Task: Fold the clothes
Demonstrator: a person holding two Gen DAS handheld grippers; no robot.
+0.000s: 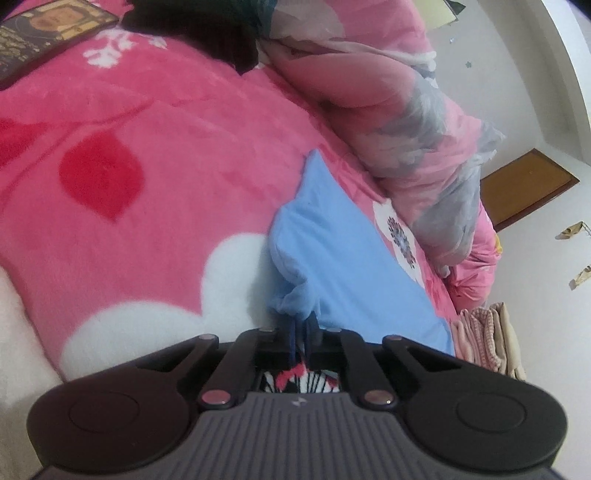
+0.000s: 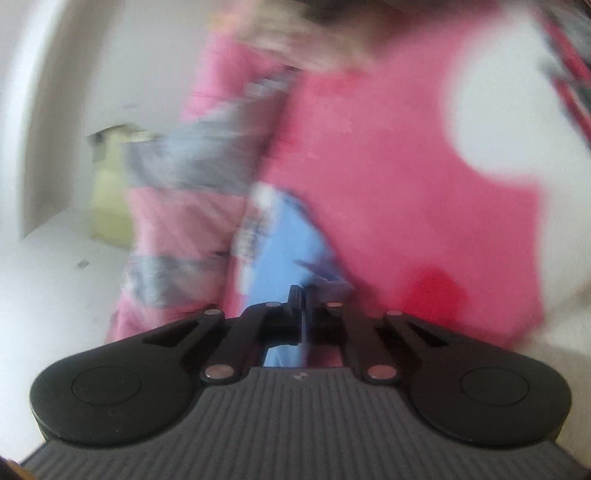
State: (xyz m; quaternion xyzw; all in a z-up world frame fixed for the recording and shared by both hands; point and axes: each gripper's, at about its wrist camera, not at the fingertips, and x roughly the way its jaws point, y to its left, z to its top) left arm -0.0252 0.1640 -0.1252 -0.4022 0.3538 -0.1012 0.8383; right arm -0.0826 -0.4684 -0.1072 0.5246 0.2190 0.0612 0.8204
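While both jaws pinch the blue garment (image 1: 343, 251), rumpled quilt (image 1: 417, 140) crowds beside — pink blanket (image 1: 147, 147) beneath.

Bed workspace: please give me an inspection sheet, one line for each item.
Surface: pink fleece blanket with red and white shapes.
Job's things: light blue garment, flat on the blanket, bunched at its near edge.
Clutter: rolled pink-grey quilt; dark cloth; framed picture; folded pinkish pile.
Grippers: left hand-held gripper shut on the bunched blue edge; right hand-held gripper shut, blue fabric at its tips, view blurred.
Cables: nothing seen.
Surroundings: white floor, brown board.
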